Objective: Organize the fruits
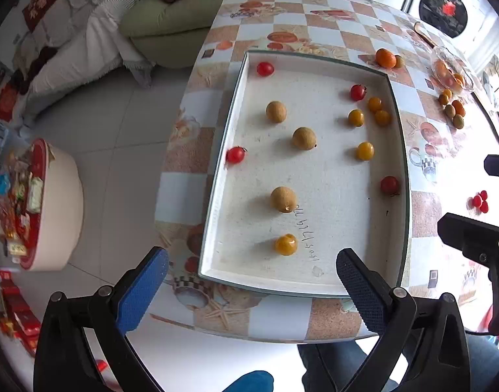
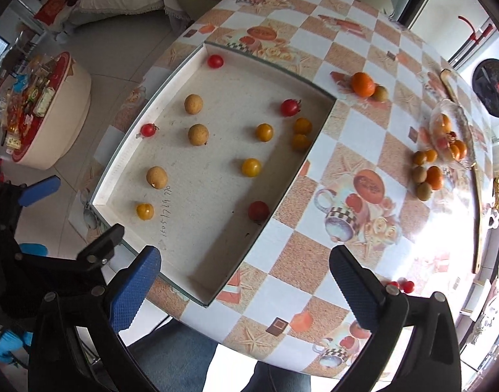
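We've got both the left hand-held gripper (image 1: 252, 281) and right hand-held gripper (image 2: 246, 277) spread wide and empty above the counter (image 2: 318, 163), fruits scattered in the white tray (image 1: 314, 281), whose scrawled digits we can't reliably read.

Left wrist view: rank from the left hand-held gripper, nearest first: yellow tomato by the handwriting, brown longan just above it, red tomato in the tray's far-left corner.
From the left hand-held gripper, jaws wide open and empty:
1. Yellow tomato, near end of the tray, beside the handwriting.
2. Brown longan, just beyond it.
3. Red tomato, far-left corner.
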Action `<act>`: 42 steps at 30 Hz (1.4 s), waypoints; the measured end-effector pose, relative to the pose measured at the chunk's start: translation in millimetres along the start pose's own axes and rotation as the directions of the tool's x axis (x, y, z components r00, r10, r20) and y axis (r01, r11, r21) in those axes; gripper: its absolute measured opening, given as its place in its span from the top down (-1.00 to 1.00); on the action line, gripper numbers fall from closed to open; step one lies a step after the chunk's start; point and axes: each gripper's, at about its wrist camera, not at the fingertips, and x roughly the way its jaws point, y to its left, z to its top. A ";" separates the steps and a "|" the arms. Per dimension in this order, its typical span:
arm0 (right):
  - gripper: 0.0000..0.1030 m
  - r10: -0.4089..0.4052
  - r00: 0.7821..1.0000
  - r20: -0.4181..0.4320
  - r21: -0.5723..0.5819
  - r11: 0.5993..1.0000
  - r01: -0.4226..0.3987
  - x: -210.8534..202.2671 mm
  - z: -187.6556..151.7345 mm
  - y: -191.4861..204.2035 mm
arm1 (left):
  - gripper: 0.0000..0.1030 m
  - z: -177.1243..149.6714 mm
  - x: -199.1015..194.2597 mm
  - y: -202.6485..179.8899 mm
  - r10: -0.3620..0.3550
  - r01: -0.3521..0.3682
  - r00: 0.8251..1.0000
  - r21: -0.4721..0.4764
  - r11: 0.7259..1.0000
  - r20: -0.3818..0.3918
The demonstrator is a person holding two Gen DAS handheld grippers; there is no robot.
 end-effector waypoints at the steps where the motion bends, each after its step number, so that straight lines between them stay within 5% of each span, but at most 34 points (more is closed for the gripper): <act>1: -1.00 -0.002 1.000 0.008 0.005 1.000 0.001 -2.8 -1.1 -0.7 | -1.00 0.8 -2.6 -1.1 0.002 -0.002 1.000 0.010 1.000 0.000; 42: -1.00 -0.035 0.997 0.070 0.011 0.999 0.035 -21.7 -7.1 6.6 | -1.00 4.8 -21.6 -11.1 0.014 -0.015 1.000 0.073 0.997 0.020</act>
